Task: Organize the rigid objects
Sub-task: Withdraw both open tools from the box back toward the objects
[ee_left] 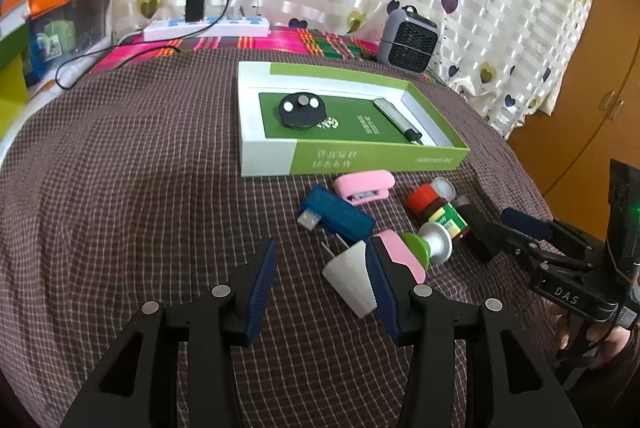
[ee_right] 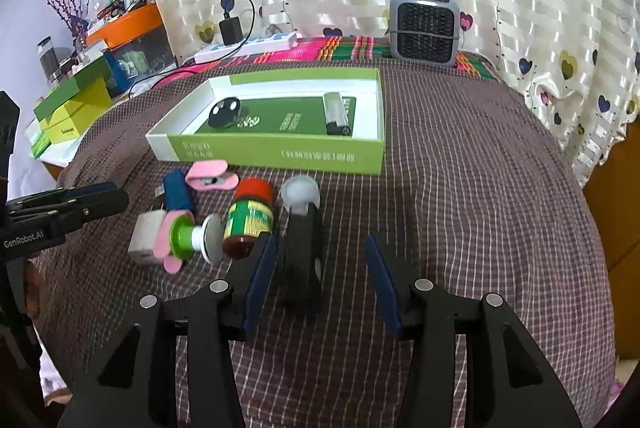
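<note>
A green and white box [ee_left: 360, 159] lies open on the checked cloth, holding a round black disc [ee_left: 298, 109] and a silver lighter [ee_left: 396, 119]. In front of it lie a pink stapler [ee_left: 364, 185], a blue USB stick [ee_left: 336, 216], a red-capped bottle [ee_left: 436, 211], a green and silver knob [ee_left: 428, 248] and a white plug adapter [ee_left: 350, 280]. My left gripper [ee_left: 320, 256] is open, its right finger beside the adapter. My right gripper [ee_right: 320, 248] is open over a black torch [ee_right: 300, 256], which lies between the fingers near the left one, untouched.
A grey fan heater [ee_right: 424, 31] and a white power strip [ee_right: 248, 45] with a black charger stand at the back by the heart-print curtain. Green boxes [ee_right: 72, 107] and an orange bin [ee_right: 128, 23] are off the left edge. A wooden cabinet [ee_left: 580, 115] stands right.
</note>
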{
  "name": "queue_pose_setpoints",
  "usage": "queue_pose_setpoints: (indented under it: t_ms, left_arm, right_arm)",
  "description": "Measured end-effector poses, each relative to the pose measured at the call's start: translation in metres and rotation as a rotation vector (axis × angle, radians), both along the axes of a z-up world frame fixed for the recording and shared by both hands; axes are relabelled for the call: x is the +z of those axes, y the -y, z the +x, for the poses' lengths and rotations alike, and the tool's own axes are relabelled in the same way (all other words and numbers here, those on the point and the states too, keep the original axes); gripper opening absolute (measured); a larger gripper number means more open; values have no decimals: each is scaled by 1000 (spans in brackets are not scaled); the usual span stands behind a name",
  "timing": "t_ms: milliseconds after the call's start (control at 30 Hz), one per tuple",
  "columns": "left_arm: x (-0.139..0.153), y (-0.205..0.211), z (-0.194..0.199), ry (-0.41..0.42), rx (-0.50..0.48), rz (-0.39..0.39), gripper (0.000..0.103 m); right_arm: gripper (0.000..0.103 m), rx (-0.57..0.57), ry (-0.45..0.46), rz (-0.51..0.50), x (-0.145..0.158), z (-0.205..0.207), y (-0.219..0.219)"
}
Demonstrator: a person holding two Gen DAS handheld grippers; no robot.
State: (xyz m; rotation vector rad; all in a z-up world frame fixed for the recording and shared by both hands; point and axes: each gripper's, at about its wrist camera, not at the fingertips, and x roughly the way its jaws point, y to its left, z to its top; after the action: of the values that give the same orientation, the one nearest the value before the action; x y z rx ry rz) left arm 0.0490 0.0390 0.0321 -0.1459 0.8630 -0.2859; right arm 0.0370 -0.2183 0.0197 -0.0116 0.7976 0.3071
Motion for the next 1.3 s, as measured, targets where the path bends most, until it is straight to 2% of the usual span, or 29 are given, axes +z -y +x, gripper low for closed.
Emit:
queue_pose_setpoints:
  t_ms: [100,333,567,767,833,900,967,1300]
  left_arm:
    - [-1,0,-4,-3,-4,-16,49]
    - [-8,3,-8,-22,-10,-16,49]
    - [-13,9,-10,-42,-23,-1,50]
    - [-13,21,-12,-44,-51,26,52]
    - [-13,25,-12,-41,-53,39,52]
    - [-14,28,-12,-44,-53,52,52]
    - [-15,32,-11,-52,-54,68,52]
    - [-21,37,-8,-57,-26,146,53]
  right_arm:
    - [49,9,-11,-12,-5,-1,-2]
    - [49,24,-33,-25,-14,0,-9]
    - [49,25,-70,-63,-21,8,-13]
    - [49,40,-62,-87,-22,8,-15]
    - [44,43,-58,-87,-21,8,-15]
    - [31,50,-56,-86,-21,8,-15]
    - [27,51,-52,-94,-20,7,-15]
    - [26,57,-54,-82,-20,7,-14]
